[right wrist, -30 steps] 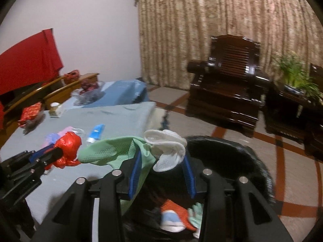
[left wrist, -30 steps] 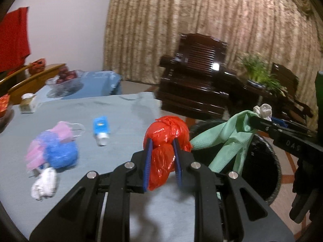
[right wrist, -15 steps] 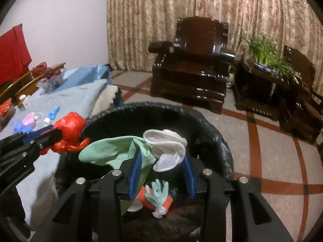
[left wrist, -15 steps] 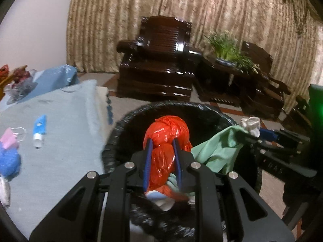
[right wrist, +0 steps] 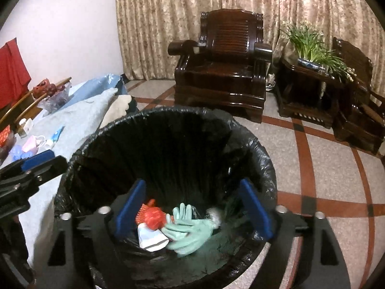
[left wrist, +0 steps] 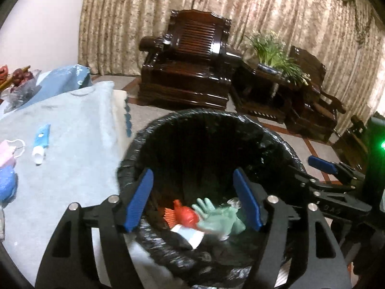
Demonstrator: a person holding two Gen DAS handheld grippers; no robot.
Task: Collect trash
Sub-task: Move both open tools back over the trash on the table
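Now both of my grippers hang over the bin (left wrist: 272, 142), a round one lined with a black bag, which stands just beside the surface (left wrist: 72, 144) covered in a pale blue cloth. My left gripper (left wrist: 196, 201) is opening, its blue pads wide apart with nothing between them. My right gripper (right wrist: 192, 209) is opening too, and it grasps nothing.

Down at the bottom of the bin lie the red plastic bag (right wrist: 154, 216), crumpled into a ball, and the green rubber glove (right wrist: 190, 231) right beside it, touching. A white scrap (right wrist: 150, 239) sits under the red bag, and a small white wad (right wrist: 214, 214) rests at the glove's far end.

On the surface, well apart from the bin, trash is left: a blue tube (left wrist: 41, 142) with a white cap, a pink mask (left wrist: 9, 150) near it, and a blue puff (left wrist: 7, 185) at the left edge.

Beyond the bin stand a dark wooden armchair (right wrist: 223, 72), a potted plant (right wrist: 312, 48) and beige curtains (right wrist: 168, 19).
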